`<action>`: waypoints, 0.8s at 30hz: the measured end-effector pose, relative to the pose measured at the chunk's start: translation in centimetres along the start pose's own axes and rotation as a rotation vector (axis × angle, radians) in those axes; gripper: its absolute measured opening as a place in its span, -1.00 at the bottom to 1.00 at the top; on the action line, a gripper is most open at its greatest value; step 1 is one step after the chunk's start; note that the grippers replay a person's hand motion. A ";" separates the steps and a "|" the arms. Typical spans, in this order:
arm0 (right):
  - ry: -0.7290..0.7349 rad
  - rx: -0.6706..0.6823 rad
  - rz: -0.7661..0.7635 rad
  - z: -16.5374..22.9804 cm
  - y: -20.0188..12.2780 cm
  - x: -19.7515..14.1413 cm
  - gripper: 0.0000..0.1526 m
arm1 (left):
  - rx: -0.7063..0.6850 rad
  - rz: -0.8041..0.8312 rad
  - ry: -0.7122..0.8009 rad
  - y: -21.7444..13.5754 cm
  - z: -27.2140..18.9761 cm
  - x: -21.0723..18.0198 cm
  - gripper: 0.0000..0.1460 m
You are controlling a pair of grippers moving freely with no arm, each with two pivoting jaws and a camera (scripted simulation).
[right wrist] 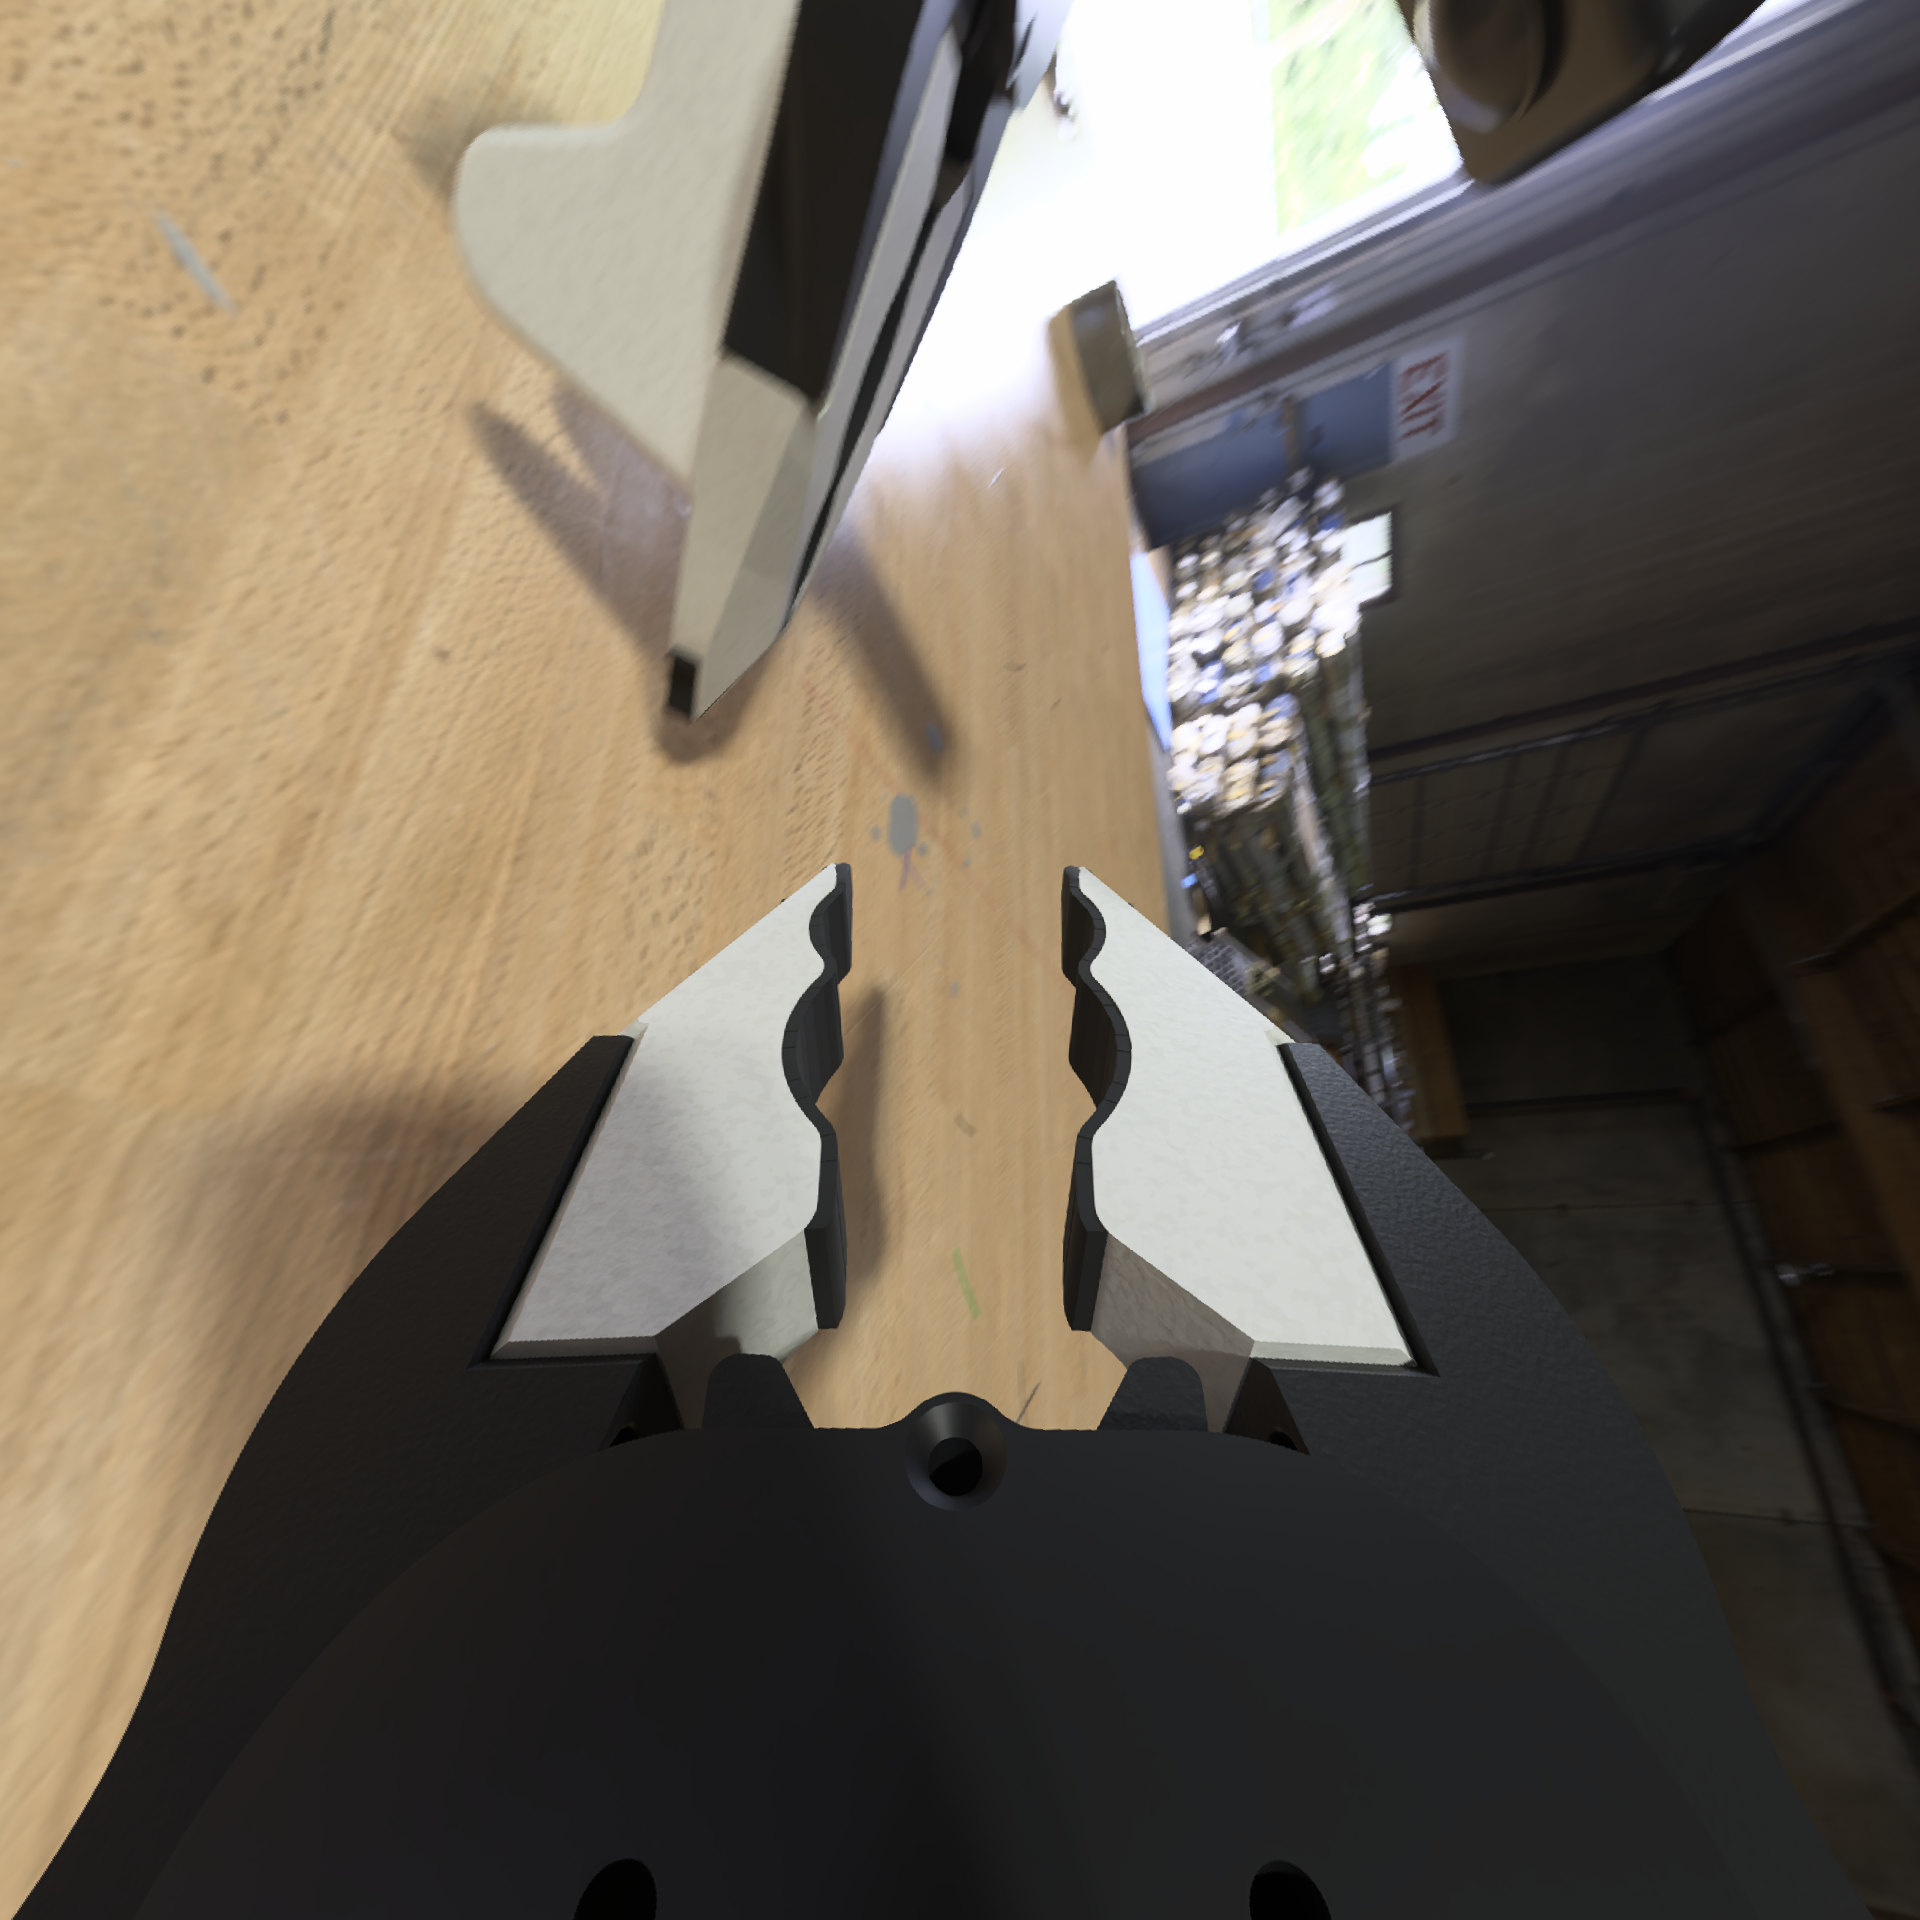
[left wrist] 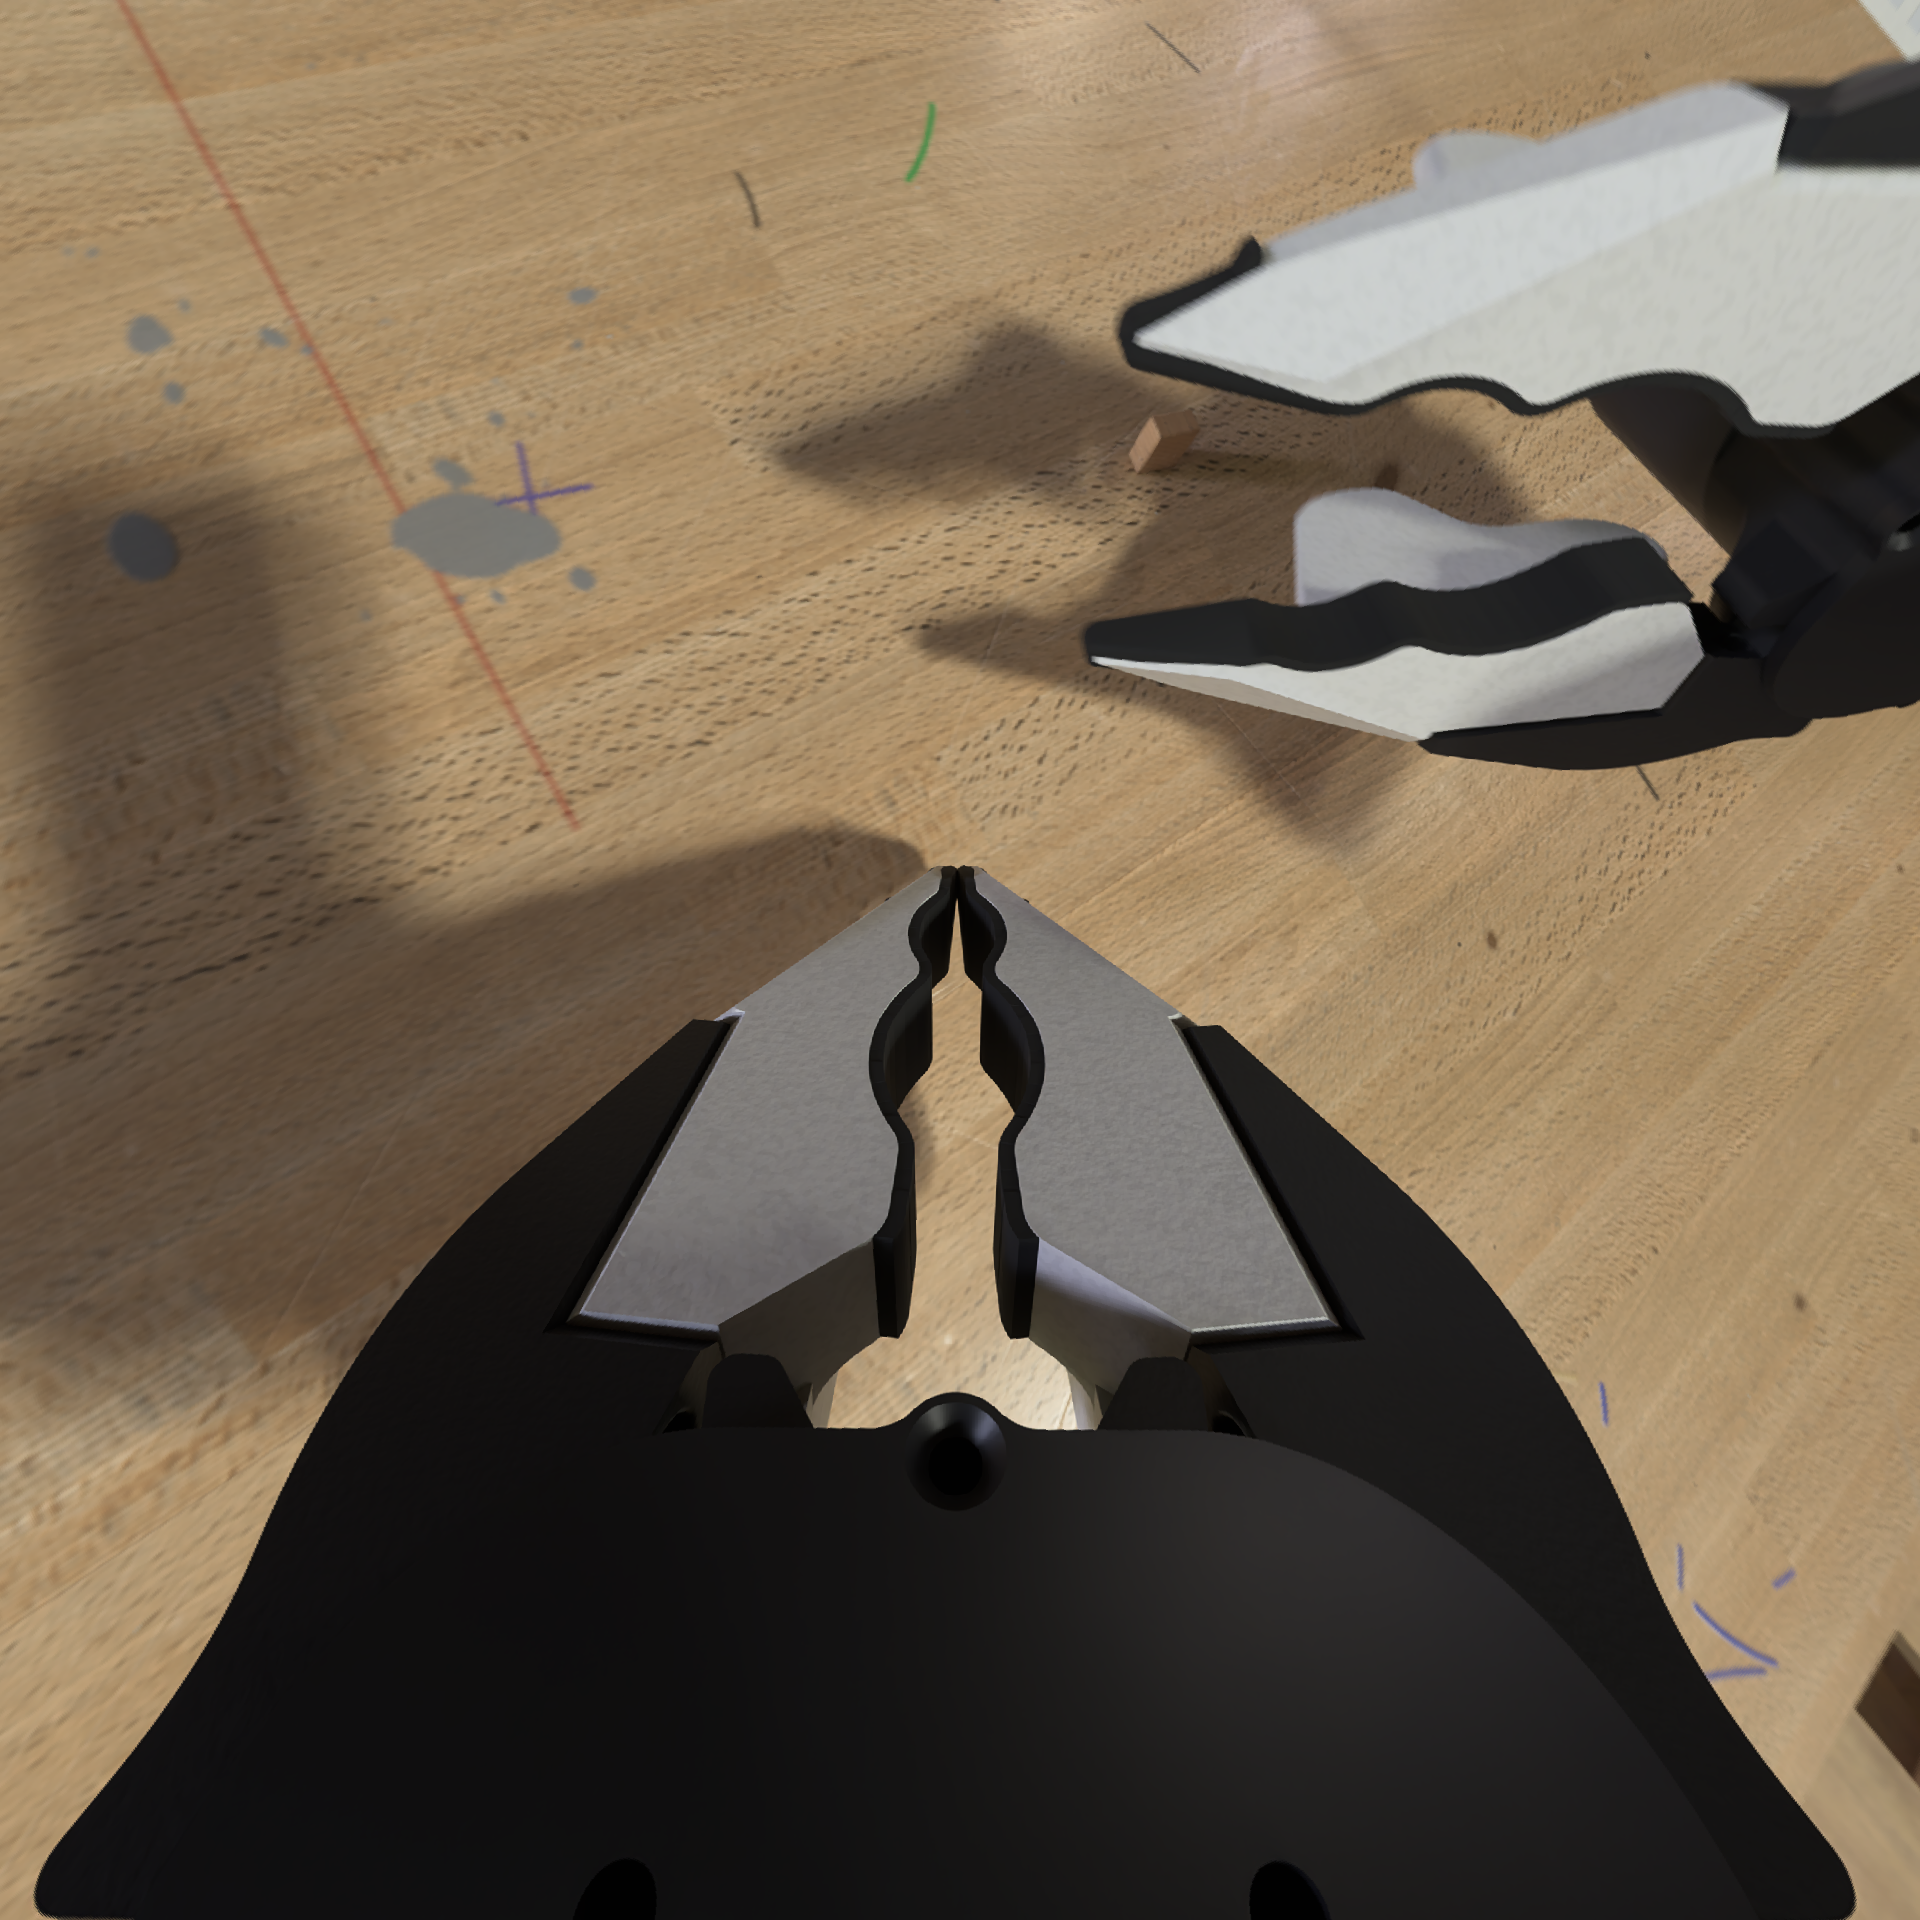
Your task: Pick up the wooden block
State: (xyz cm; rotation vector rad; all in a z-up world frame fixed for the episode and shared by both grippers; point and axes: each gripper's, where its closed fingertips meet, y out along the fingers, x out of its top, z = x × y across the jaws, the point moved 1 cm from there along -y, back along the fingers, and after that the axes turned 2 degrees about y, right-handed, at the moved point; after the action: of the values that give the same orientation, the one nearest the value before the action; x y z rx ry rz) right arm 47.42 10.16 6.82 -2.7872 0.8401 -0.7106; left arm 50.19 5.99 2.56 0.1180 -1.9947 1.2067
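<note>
A small light wooden block (left wrist: 1164, 442) lies on the wooden table (left wrist: 675, 727), far ahead and to the right of my left gripper. My left gripper (left wrist: 956, 873) is shut and empty, a little above the table. My right gripper (left wrist: 1110, 488) comes in from the right, open, its two white fingers spread one above the other; the block shows in the gap between them, farther back. In the right wrist view my right gripper (right wrist: 956, 875) is open and empty, and the block is out of sight. The left gripper (right wrist: 688, 688) hangs ahead on the left there.
Grey paint splashes (left wrist: 473, 535) and a thin red line (left wrist: 343, 416) mark the table to the left. The table's edge (right wrist: 1148, 727) runs just right of my right gripper, with a blurred room beyond. A second small wooden bit (left wrist: 1387, 476) peeks out behind the right gripper's lower finger.
</note>
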 end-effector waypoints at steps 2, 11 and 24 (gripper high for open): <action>0.037 0.044 0.057 0.7 -0.6 -0.6 -0.43 | -0.002 0.002 -0.016 -0.8 0.7 0.1 -1.00; 0.634 0.223 0.442 1.5 -5.8 -6.6 -0.33 | 0.062 -0.060 0.116 -4.2 3.2 1.2 -0.93; 0.749 0.442 0.521 2.0 -3.9 -7.5 -0.48 | 0.049 -0.110 0.302 -3.3 2.5 2.2 0.02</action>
State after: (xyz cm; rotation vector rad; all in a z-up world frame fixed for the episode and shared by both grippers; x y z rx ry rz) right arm 44.78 17.58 3.12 -1.7746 1.2503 -1.6071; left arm 48.72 2.95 5.78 0.0648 -1.6754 1.1309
